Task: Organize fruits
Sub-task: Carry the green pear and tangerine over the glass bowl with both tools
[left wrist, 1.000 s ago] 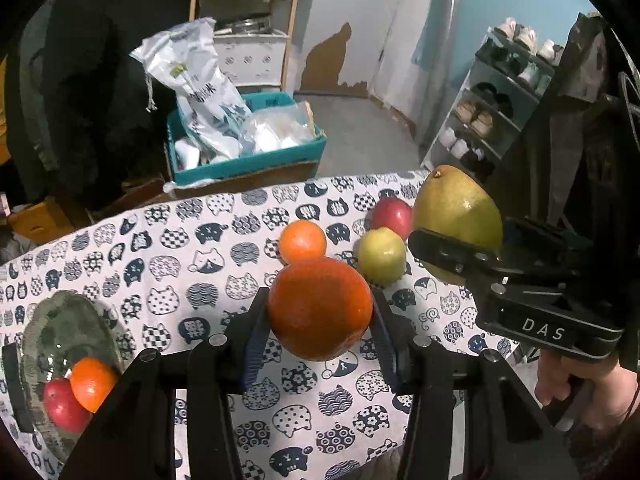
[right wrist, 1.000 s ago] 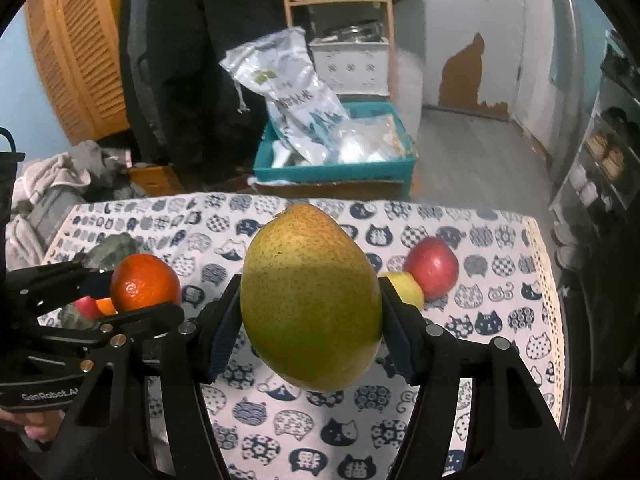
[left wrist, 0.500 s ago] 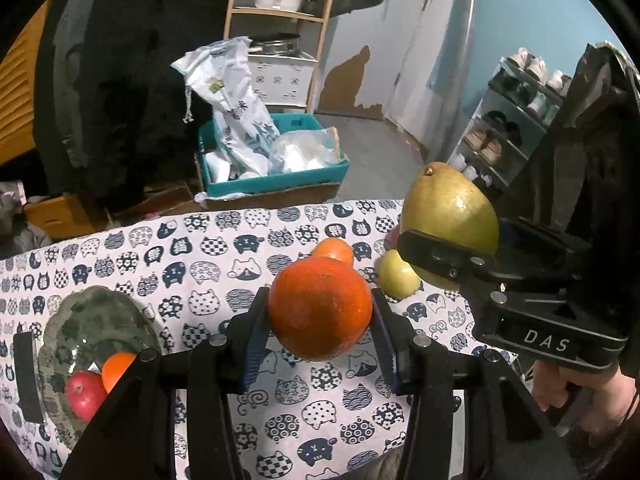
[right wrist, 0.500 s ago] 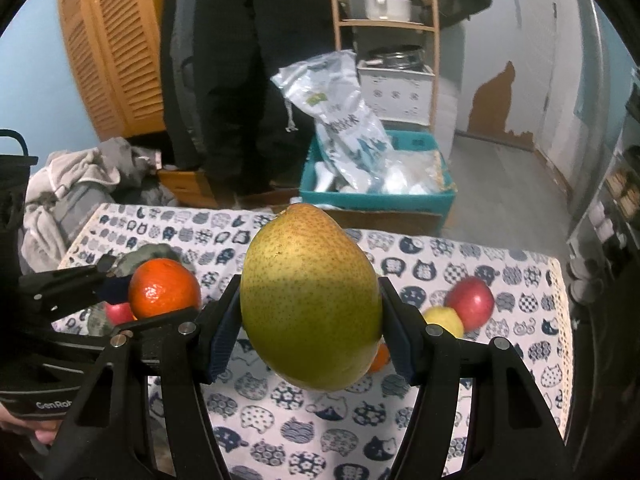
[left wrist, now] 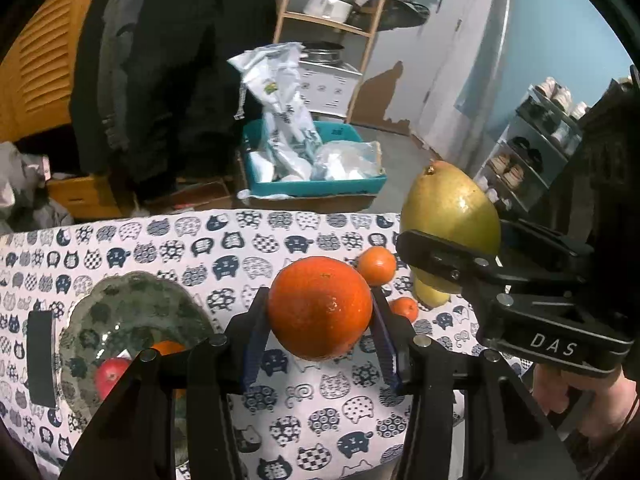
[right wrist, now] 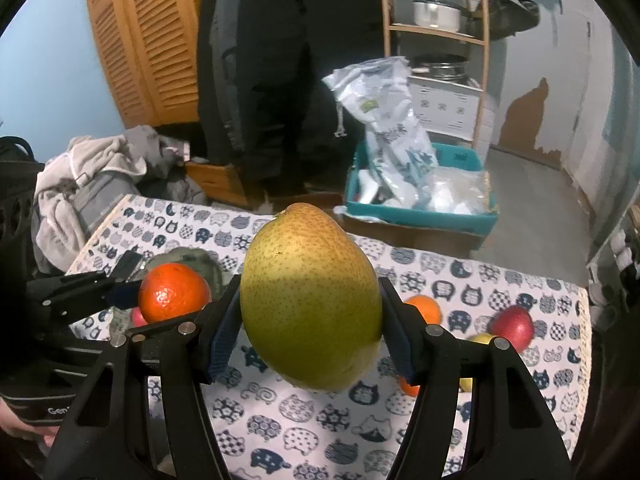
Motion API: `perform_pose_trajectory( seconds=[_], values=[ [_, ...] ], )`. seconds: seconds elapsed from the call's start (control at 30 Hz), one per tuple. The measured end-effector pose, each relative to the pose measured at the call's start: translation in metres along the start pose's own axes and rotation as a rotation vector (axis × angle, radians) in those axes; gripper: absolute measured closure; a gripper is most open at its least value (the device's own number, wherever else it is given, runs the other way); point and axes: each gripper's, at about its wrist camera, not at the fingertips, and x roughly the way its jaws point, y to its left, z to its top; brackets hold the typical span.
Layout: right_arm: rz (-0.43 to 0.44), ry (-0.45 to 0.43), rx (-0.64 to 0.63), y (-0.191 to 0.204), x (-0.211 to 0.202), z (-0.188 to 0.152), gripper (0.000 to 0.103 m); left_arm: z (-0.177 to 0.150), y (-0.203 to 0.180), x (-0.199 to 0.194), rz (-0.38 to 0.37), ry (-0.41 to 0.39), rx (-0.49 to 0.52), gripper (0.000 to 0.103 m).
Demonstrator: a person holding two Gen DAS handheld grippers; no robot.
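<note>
My left gripper [left wrist: 320,320] is shut on a large orange [left wrist: 320,308] and holds it above the cat-print tablecloth [left wrist: 160,248]. Just to its lower left sits a green glass bowl [left wrist: 132,308] holding a red apple [left wrist: 110,374] and a small orange [left wrist: 168,347]. My right gripper [right wrist: 310,320] is shut on a big yellow-green pear [right wrist: 310,300], level with the left one and to its right. On the cloth to the right lie a red apple [right wrist: 513,326], a yellow fruit [right wrist: 480,338] and two small oranges [right wrist: 424,308].
Beyond the table's far edge a teal crate [left wrist: 312,176] with plastic bags stands on the floor. A shoe rack [left wrist: 536,148] is at the right and a clothes pile [right wrist: 92,176] at the left. A hand [left wrist: 580,392] grips the right tool.
Both grippers have carried their fruit leftward over the table. The bowl now sits closer to the left gripper, and the loose fruit has slid toward the right of both views.
</note>
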Motion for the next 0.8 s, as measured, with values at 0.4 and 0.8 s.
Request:
perform_pose_trajectory(
  seconds=[0.4, 0.8],
  values=[
    [0.049, 0.042, -0.051, 0.043, 0.04, 0.016, 0.039, -0.005, 0.064, -0.005, 0.062, 0.001, -0.112, 0.055],
    [0.117, 0.113, -0.071, 0.084, 0.094, 0.027, 0.039, -0.015, 0.134, -0.007, 0.151, 0.016, -0.224, 0.055]
  ],
)
